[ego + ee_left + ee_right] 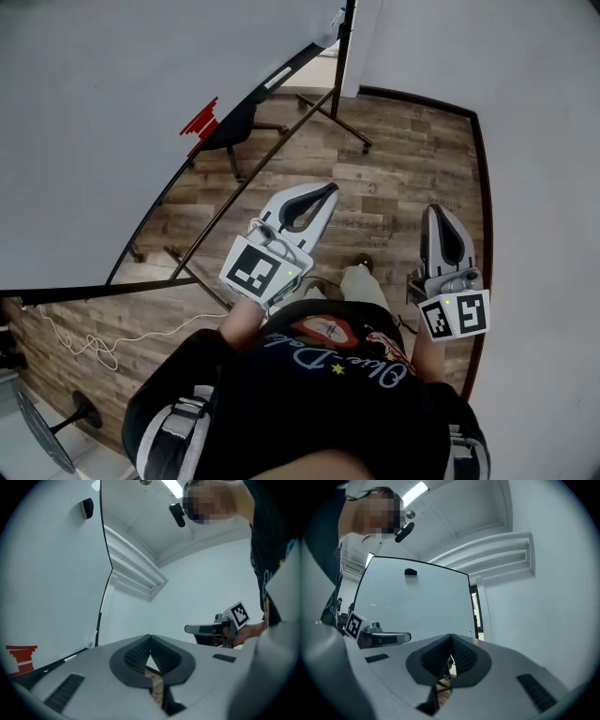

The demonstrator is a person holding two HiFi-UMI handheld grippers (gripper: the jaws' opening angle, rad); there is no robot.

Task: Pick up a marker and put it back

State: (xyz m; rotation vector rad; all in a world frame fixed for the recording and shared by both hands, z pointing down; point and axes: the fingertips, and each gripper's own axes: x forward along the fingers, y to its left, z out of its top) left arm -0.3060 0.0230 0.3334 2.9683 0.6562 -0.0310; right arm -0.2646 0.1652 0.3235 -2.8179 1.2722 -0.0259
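Neither tongs carry the marker, and I cannot pick it out with certainty in any view. In the left gripper view a small pale stick point(70, 658) lies on the black lower ledge point(51, 665) of the board, at about 8 o'clock from the jaws. It is too small to say whether it is the marker.

The ledge belongs to a large white whiteboard in a black frame point(94, 122). In the head view the board fills the side from 9 to 11 o'clock. A red stepped drawing point(200, 120) is near its lower edge.

The left tongs point(328, 189), grey with black ribbed pads, are clenched. In their own view the tips meet, with only a small triangular gap behind them, and nothing is between the pads. They point level, beside the board and not touching it. The right tongs point(437, 212), of the same grey and black make, are also clenched and carry nothing. They stand at 3 o'clock from the left tongs, well apart from them, and point toward the white wall point(544, 141).

Each tongs has a white cube with black square markers at its rear, close to the person's body. The person wears a black T-shirt with a coloured print point(309, 394).

Under both tongs is a brown wooden plank floor point(403, 150). A thin white cable point(94, 342) lies on it in loose loops at about 8 o'clock, under the board.
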